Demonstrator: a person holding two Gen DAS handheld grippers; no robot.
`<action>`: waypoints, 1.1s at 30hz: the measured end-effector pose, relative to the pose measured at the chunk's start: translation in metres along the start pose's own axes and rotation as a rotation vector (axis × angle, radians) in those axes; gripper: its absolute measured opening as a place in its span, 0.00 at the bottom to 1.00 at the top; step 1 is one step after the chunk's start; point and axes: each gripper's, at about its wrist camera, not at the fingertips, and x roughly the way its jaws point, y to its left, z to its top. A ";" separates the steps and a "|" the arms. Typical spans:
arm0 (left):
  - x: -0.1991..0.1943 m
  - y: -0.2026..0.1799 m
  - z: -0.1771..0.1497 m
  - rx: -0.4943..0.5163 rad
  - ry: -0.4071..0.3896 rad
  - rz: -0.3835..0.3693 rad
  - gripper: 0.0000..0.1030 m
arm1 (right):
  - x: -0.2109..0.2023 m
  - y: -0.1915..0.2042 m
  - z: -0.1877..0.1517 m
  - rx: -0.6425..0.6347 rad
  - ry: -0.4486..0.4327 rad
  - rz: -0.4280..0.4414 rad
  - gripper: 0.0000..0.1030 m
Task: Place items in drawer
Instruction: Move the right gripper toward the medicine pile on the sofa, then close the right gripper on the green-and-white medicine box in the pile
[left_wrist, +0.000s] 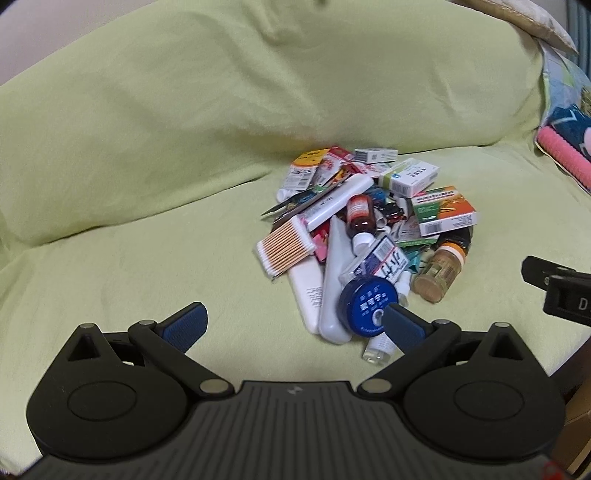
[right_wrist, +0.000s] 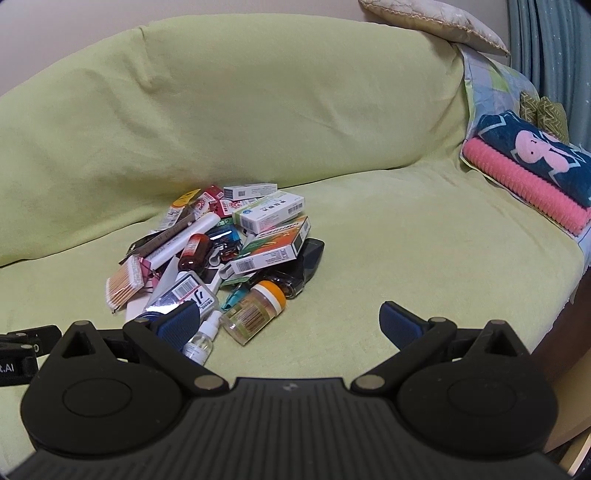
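Pile (left_wrist: 364, 236) of small items sits mid-seat on sofa (left_wrist: 147, 258): cardboard boxes, glossy sachets, brown glass bottle (left_wrist: 359, 216), cotton swabs (left_wrist: 286, 245), round blue tin (left_wrist: 369, 304), amber jar (right_wrist: 255, 308) with orange cap, clear spray bottle (right_wrist: 203, 338). Sofa cover soft, green, wrinkled. Left tool (left_wrist: 293, 325) released, empty, ribbed blue pads. Right tool (right_wrist: 290, 323) likewise spread wide, empty. Folded towels (right_wrist: 528, 173) at sofa's right end.

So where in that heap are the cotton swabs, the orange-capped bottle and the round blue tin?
cotton swabs (left_wrist: 286, 246), left wrist view, middle of the bundled sticks.
orange-capped bottle (right_wrist: 255, 312), right wrist view, on its labelled body.
round blue tin (left_wrist: 369, 304), left wrist view, centre of its lid.
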 end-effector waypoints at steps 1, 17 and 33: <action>0.002 -0.003 0.001 0.009 0.001 -0.003 0.99 | 0.003 -0.001 0.001 0.000 0.004 -0.002 1.00; 0.059 -0.043 0.017 0.068 0.051 -0.054 0.99 | 0.059 -0.024 0.002 0.015 0.044 -0.038 0.99; 0.102 -0.046 0.028 0.048 0.065 -0.027 0.99 | 0.099 -0.026 0.005 0.008 0.059 -0.037 1.00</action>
